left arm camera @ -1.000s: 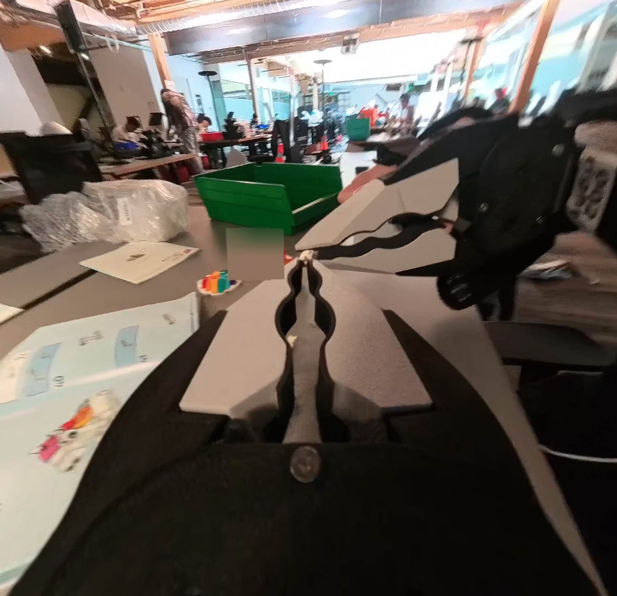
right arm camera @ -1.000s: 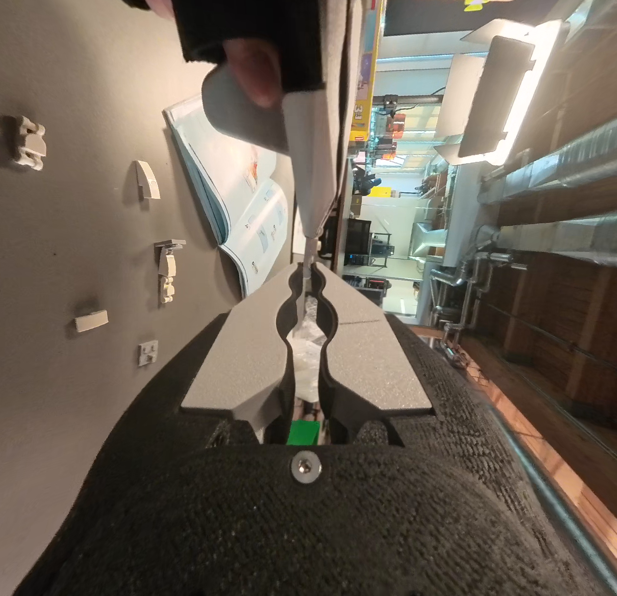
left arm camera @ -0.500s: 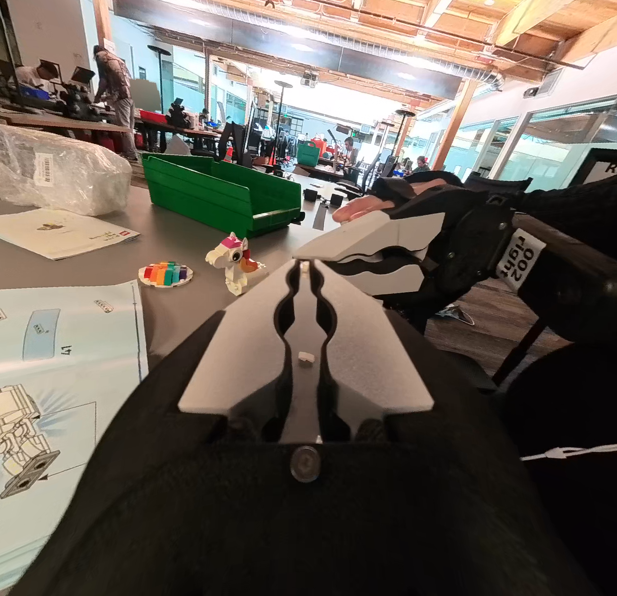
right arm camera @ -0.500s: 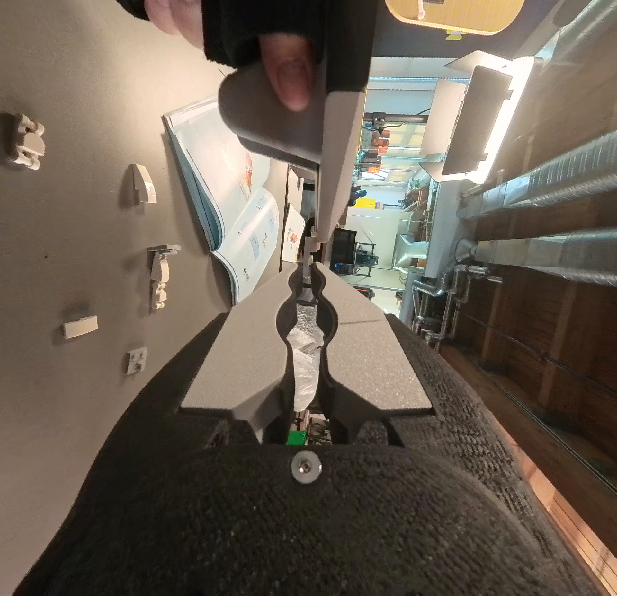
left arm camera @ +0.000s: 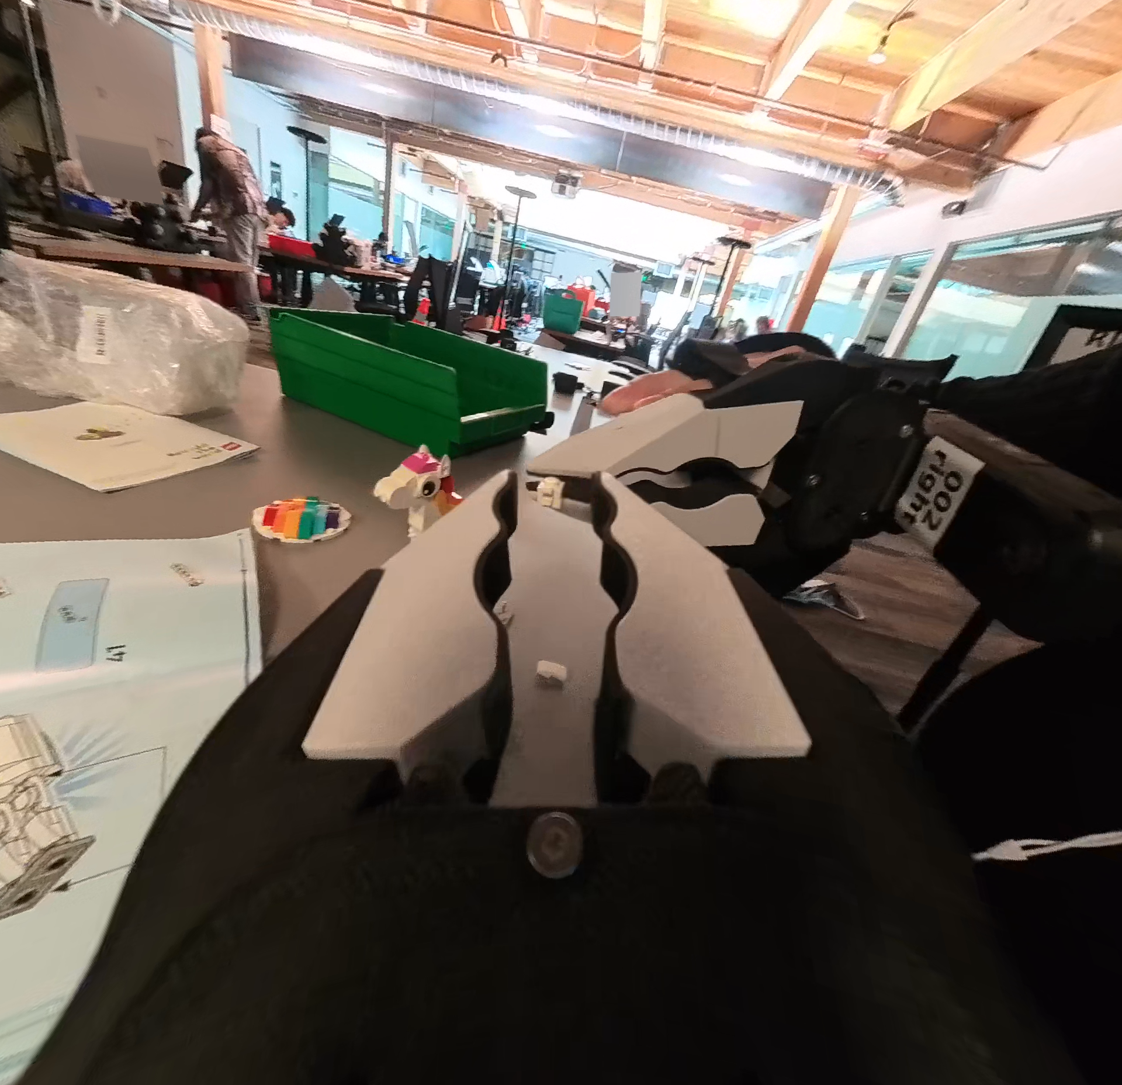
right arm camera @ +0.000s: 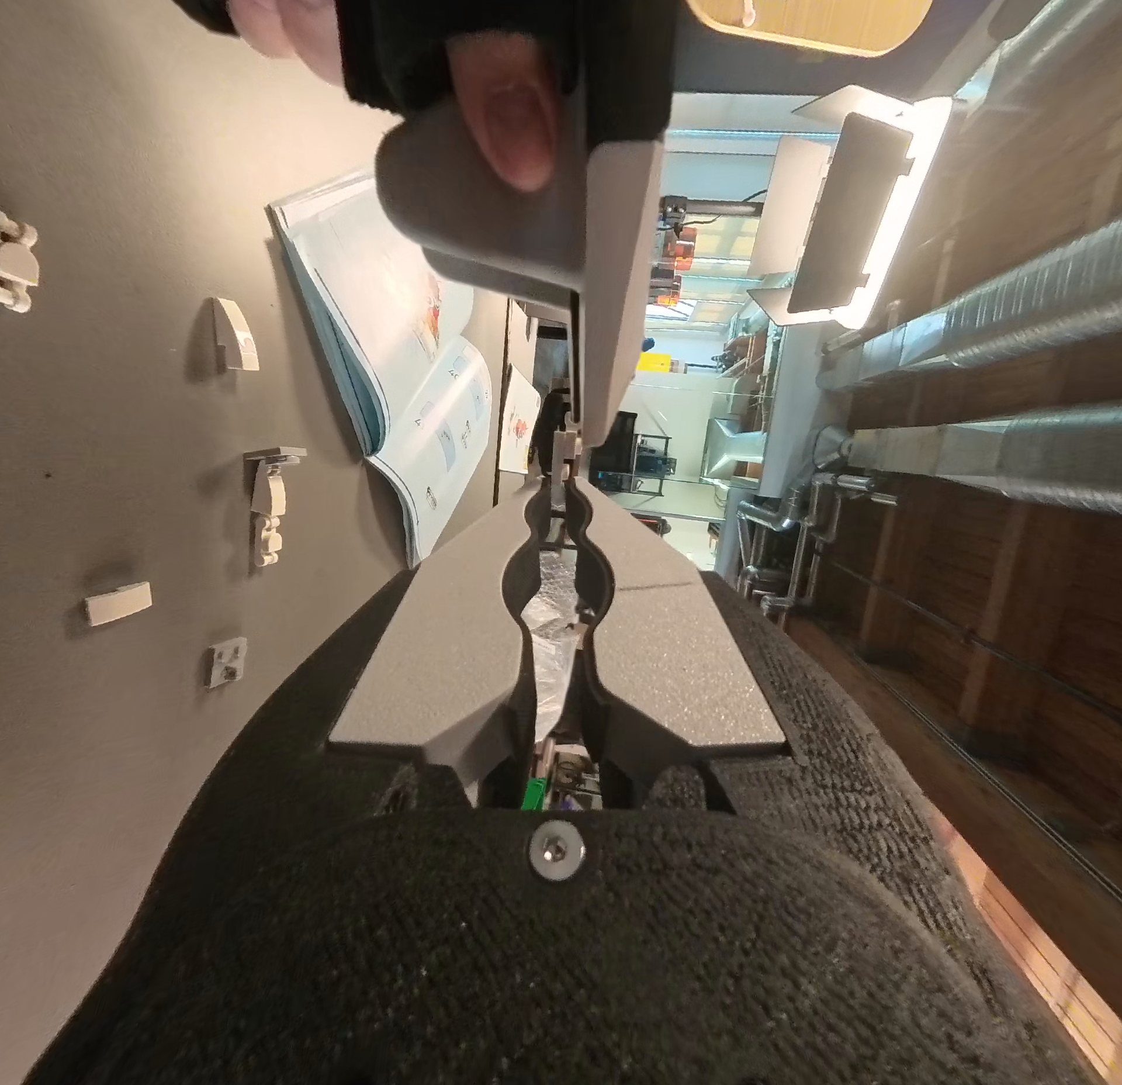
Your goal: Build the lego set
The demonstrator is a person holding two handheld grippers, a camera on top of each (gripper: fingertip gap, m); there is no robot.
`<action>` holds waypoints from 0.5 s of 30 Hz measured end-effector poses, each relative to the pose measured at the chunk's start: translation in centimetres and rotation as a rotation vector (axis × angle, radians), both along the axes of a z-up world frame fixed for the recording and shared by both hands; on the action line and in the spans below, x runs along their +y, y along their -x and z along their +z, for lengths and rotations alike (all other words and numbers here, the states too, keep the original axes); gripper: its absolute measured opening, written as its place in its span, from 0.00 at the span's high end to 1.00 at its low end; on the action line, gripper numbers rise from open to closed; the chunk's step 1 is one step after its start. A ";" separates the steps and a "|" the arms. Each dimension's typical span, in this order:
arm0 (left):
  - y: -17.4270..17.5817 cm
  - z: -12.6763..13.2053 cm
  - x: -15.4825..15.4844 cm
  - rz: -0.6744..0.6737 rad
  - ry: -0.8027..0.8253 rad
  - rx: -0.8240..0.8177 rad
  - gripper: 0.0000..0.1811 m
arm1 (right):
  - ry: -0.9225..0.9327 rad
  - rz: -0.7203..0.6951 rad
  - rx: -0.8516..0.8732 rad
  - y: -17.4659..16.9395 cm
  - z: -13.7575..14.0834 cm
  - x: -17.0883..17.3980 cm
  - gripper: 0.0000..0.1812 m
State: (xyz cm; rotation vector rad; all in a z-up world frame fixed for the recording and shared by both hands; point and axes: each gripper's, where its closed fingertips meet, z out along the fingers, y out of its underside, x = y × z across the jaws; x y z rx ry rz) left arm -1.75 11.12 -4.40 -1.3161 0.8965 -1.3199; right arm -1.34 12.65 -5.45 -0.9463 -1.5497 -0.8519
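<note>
My left gripper (left arm camera: 554,484) is open, its jaws spread wide just above the grey table (left arm camera: 340,497). My right gripper (right arm camera: 561,486) is shut on a small white lego piece (right arm camera: 566,448). In the left wrist view that piece (left arm camera: 549,491) sits at the right gripper's tips (left arm camera: 537,476), between my left fingertips. One left finger (right arm camera: 613,303) reaches down to the piece in the right wrist view. A small white brick (left arm camera: 551,673) lies on the table between the left fingers. A built unicorn figure (left arm camera: 419,497) and a round rainbow plate (left arm camera: 302,516) stand ahead to the left.
An open instruction booklet (left arm camera: 121,630) lies at the left, also in the right wrist view (right arm camera: 394,339). A green bin (left arm camera: 413,381), a second booklet (left arm camera: 121,448) and a plastic bag (left arm camera: 109,339) sit farther back. Several loose white pieces (right arm camera: 267,497) lie on the table (right arm camera: 121,145). My left and right fingertips are right by each other. From either gripper's tips it is about 15 centimetres to the small white brick (left arm camera: 551,673). Left tips and right tips are each some 25 centimetres from the round rainbow plate (left arm camera: 302,516).
My left gripper has opened from shut and let go of the small white piece. My right gripper stays shut on it. The left view has swung to show the unicorn.
</note>
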 end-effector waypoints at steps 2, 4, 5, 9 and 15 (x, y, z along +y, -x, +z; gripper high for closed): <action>-0.1 -0.1 -0.1 -0.017 0.009 0.002 0.86 | -0.007 0.006 -0.003 0.1 0.0 -0.1 0.99; -0.3 -0.5 -0.2 -0.009 -0.009 0.029 0.89 | -0.017 0.013 -0.005 0.3 0.1 -0.3 0.99; -0.4 -0.6 -0.2 -0.002 -0.023 0.041 0.92 | -0.022 0.015 -0.006 0.3 0.1 -0.3 0.99; -0.5 -0.7 -0.2 0.033 -0.092 0.061 0.96 | -0.029 0.016 -0.006 0.5 0.3 -0.3 0.99; -0.5 -0.6 -0.1 0.136 -0.228 0.099 0.96 | -0.026 0.001 0.001 0.4 0.3 -0.2 0.99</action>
